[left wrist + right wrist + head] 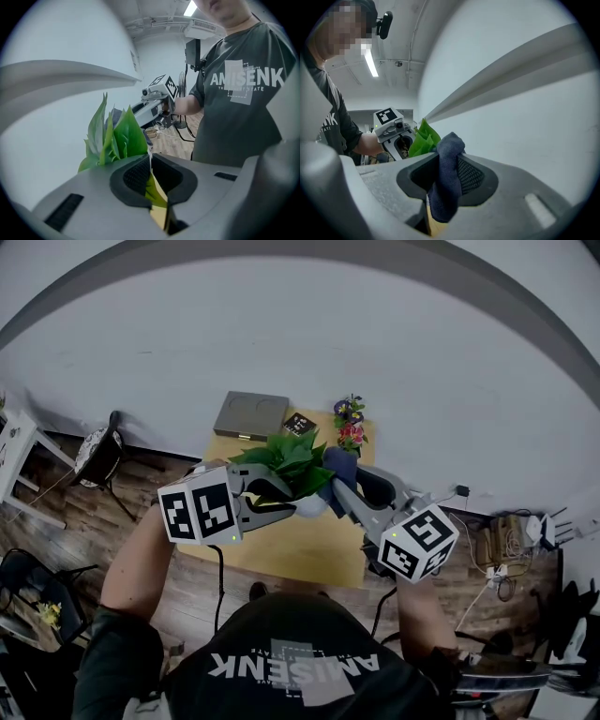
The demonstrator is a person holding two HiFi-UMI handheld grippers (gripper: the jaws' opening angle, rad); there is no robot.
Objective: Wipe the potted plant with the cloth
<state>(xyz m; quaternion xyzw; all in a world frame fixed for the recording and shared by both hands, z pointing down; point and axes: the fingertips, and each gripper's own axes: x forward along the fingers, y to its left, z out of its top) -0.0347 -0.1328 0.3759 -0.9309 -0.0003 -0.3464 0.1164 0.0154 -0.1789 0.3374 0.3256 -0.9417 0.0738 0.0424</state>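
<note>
The potted plant (291, 460) has broad green leaves and a white pot (309, 506), and it stands on the wooden table (281, 554). My left gripper (286, 500) reaches into it from the left. In the left gripper view its jaws (150, 176) are nearly together, pinching a green leaf (154, 192), with more leaves (124, 136) rising just beyond. My right gripper (335, 489) comes in from the right, shut on a dark blue cloth (339, 465). In the right gripper view the cloth (445, 197) hangs bunched between the pads, close beside the leaves (423, 140).
At the table's far edge lie a grey tray (251, 414), a small black item (300, 424) and a little pot of flowers (351, 425). A white wall stands right behind the table. A chair (98, 451) is on the left, and cables and plugs (497, 540) lie on the floor to the right.
</note>
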